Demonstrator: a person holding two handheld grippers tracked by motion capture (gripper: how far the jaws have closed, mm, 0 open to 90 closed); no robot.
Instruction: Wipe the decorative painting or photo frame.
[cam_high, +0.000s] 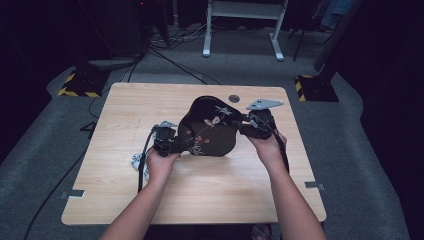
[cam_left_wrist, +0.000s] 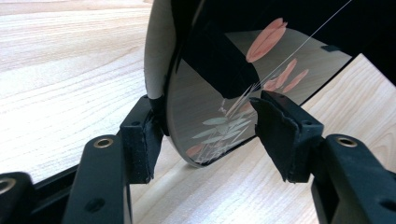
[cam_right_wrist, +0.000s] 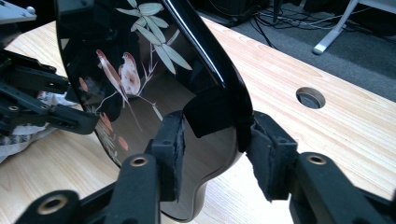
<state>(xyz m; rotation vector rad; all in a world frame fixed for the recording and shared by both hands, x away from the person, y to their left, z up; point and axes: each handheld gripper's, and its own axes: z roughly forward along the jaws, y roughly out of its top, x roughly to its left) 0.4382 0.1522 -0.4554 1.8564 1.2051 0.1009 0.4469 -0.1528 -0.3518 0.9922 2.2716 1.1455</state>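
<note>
Two grippers hold a black lacquer tray (cam_high: 210, 127) on edge above the wooden table (cam_high: 200, 195)

The left gripper (cam_high: 186, 145) pinches the tray's lower rim, both pads on it; the right gripper (cam_high: 244, 125) straddles the far rim, jaws partly spread, whether its pads press I cannot tell. The tray, painted with birds and leaves, stands tilted at the table's middle. A crumpled cloth (cam_high: 136, 161) lies by the left hand; grey carpet and cables lie beyond

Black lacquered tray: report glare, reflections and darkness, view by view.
High view: table evenly lit, room around it dark, black lacquered tray without strong glare. Left gripper view: tray surface mirrors the wood grain. Right gripper view: bright highlight along the rim, a gripper pad reflected in the gloss.
</note>
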